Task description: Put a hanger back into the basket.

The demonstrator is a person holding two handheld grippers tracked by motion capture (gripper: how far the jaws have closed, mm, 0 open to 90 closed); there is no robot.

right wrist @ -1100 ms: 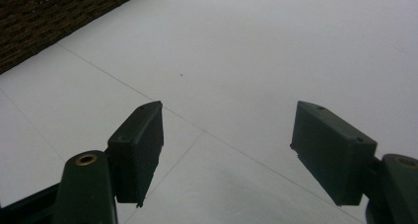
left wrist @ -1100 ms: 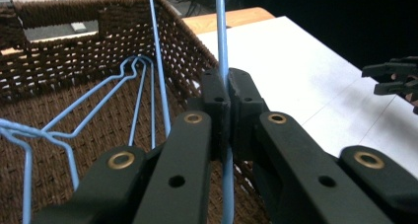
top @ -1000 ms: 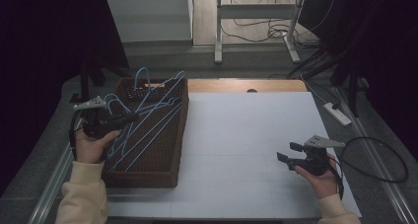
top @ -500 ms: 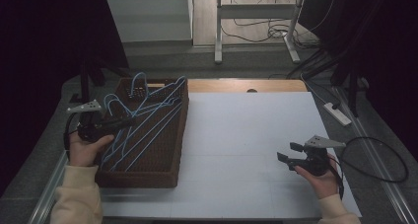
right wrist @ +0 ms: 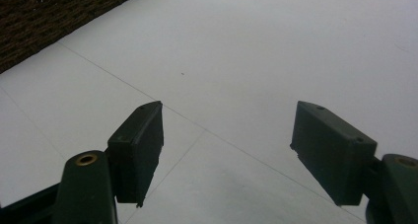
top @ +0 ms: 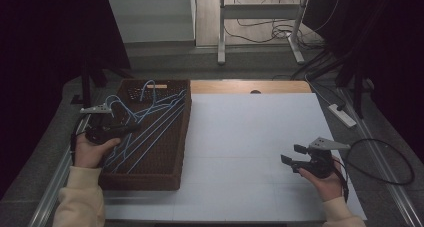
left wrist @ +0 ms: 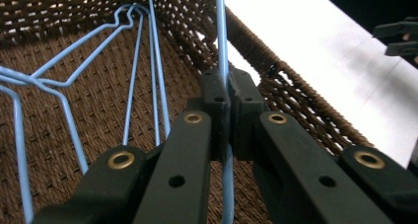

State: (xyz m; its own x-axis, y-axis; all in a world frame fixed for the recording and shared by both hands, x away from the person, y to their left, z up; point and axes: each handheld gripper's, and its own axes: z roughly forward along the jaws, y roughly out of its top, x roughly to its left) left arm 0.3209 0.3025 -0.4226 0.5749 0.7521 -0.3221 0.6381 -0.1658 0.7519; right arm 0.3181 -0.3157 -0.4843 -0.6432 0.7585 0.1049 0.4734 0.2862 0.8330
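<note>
Several light blue wire hangers (top: 150, 122) lie in a dark brown woven basket (top: 150, 181) at the table's left. My left gripper (top: 132, 128) reaches into the basket from its left side. In the left gripper view, my left gripper (left wrist: 227, 88) is shut on one thin blue hanger wire (left wrist: 220, 31), which runs up between the pads. Other hangers (left wrist: 133, 76) rest on the basket floor beyond. My right gripper (top: 292, 154) hovers open over the white table top (top: 240, 137) at the right, with nothing between its fingers (right wrist: 226, 130).
The basket wall (left wrist: 296, 100) rises just right of the held wire, and its corner (right wrist: 49, 17) shows far off in the right gripper view. A cable (top: 385, 162) loops from the right gripper past the table's right edge. A power strip (top: 341, 114) lies on the floor.
My left hand has drawn a little to the left and toward the person, taking the held hanger with it. The hanger bundle has shifted in the basket. The right gripper has stayed put.
</note>
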